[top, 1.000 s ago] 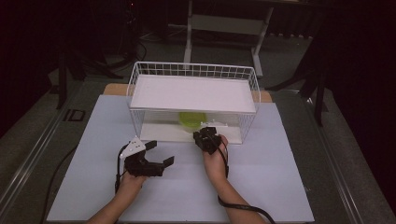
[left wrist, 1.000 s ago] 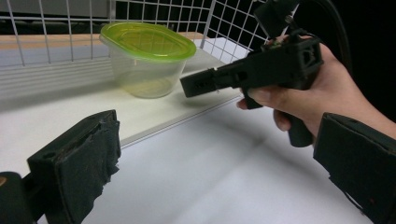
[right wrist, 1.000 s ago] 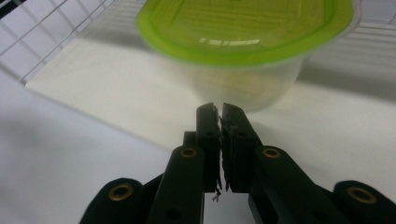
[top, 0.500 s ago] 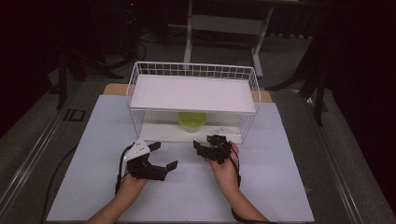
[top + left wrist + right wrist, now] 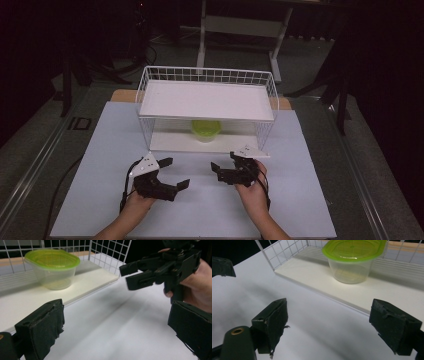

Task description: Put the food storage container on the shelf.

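A green-lidded container sits on the lower shelf of the white wire rack on the worktop. Both tongs, left and right, gape wide and empty (well apart from it). A reach under the upper shelf could knock the wire or tip the tub.

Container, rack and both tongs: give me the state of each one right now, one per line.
Container: upright, green lid on, looks empty, on the lower shelf of the rack.
Wire rack: upright on the table, top shelf bare.
Left tongs: open, holding nothing, over the table in front of the rack.
Right tongs: open, holding nothing, over the table in front of the rack.
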Available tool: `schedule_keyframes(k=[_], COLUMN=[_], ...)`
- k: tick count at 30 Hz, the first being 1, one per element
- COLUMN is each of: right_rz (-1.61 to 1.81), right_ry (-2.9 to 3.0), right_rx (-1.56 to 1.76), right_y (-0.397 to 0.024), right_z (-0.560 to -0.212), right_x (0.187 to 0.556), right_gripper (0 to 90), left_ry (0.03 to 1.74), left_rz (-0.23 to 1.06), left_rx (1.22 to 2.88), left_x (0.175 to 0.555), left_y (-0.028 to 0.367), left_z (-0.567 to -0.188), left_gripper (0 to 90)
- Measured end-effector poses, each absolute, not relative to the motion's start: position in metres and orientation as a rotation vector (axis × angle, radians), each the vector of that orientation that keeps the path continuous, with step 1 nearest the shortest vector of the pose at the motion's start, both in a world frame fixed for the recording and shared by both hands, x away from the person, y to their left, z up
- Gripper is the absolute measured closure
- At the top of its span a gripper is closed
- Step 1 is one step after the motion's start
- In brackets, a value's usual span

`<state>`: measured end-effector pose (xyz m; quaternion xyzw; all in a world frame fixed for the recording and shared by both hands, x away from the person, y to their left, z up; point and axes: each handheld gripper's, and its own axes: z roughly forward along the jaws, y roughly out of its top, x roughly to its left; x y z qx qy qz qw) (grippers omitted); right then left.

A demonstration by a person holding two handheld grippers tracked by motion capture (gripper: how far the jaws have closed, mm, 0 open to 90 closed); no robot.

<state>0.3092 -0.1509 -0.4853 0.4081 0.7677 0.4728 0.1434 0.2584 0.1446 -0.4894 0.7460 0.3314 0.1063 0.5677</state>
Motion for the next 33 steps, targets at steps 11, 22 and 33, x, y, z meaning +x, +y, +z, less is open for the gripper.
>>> schedule_keyframes(k=[11,22,33], right_rz=[1.343,1.34,1.335], right_ry=[2.229,2.249,2.21], right_rx=[1.069,1.027,1.005], right_y=[-0.171,-0.184,-0.191], right_z=[-0.488,-0.493,-0.494], right_x=[0.281,0.261,0.263], right_gripper=[15.4,15.4,15.6], left_ry=[0.774,0.748,0.708], left_rz=[0.247,0.239,0.265], left_rx=[1.773,1.784,1.8], left_x=[0.246,0.239,0.234], left_y=[0.156,0.155,0.148], left_z=[-0.496,-0.503,-0.502], left_gripper=[1.6,1.6,1.6])
